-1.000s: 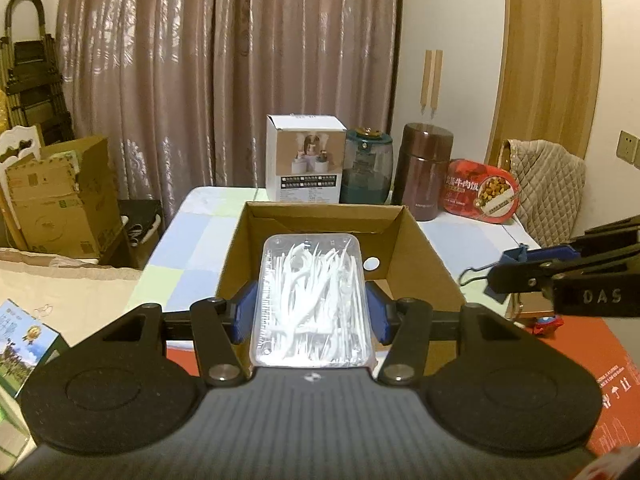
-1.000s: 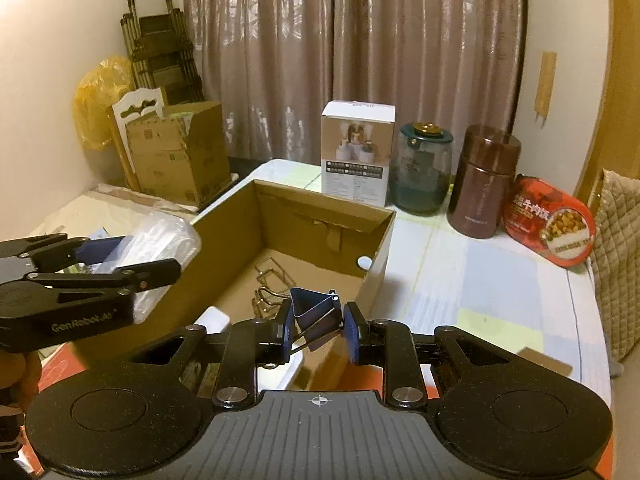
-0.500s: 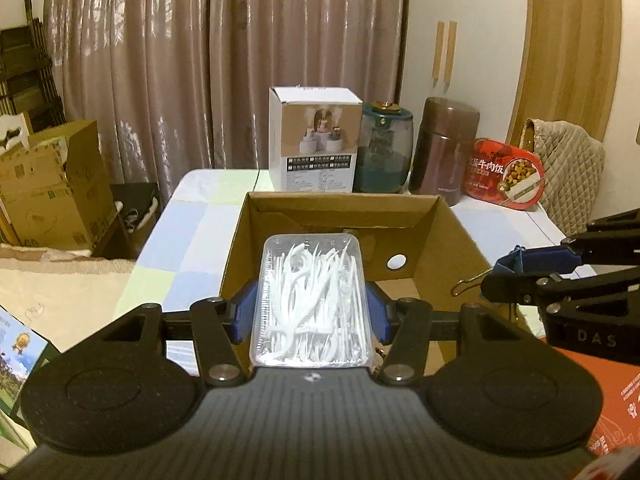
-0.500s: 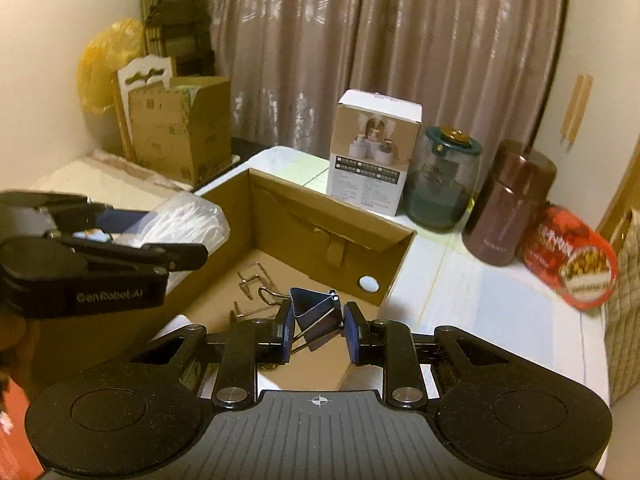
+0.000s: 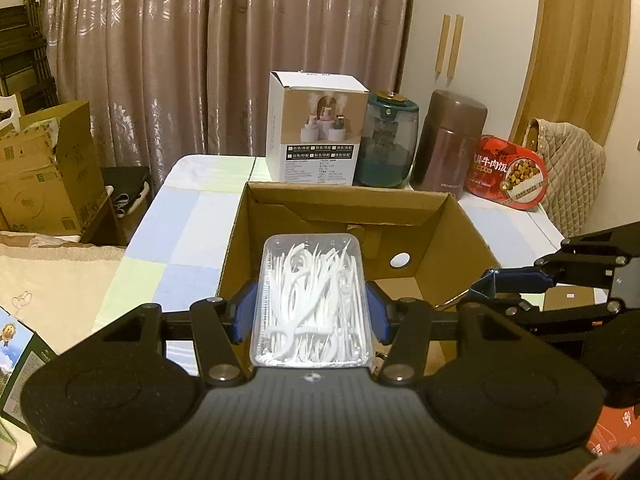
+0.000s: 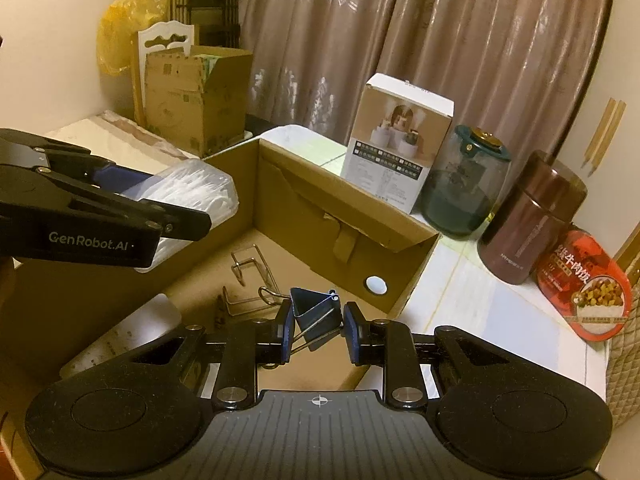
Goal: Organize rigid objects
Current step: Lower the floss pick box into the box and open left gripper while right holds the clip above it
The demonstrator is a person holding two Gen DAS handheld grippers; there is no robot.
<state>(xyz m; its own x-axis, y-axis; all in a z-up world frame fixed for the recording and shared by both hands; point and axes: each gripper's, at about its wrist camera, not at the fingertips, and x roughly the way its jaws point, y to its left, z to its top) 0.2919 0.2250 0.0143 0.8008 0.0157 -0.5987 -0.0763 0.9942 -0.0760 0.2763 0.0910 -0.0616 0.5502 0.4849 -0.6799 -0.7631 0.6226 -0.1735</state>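
Cardboard box (image 5: 468,240): open-topped, centre of table; wire hooks (image 6: 250,280) lie on its floor.

Clear tub of floss picks (image 5: 312,300): clamped between the pads of the left gripper (image 5: 312,316), over the box's near-left rim.

Blue binder clip (image 6: 316,314): pinched in the right gripper (image 6: 316,330), above the box floor.

Step, judged: delivery of both items. Next: lower each inside the walls, then release.

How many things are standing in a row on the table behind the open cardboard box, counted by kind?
White product box: 1
Teal jar: 1
Brown flask: 1
Red food tin: 1
Total: 4
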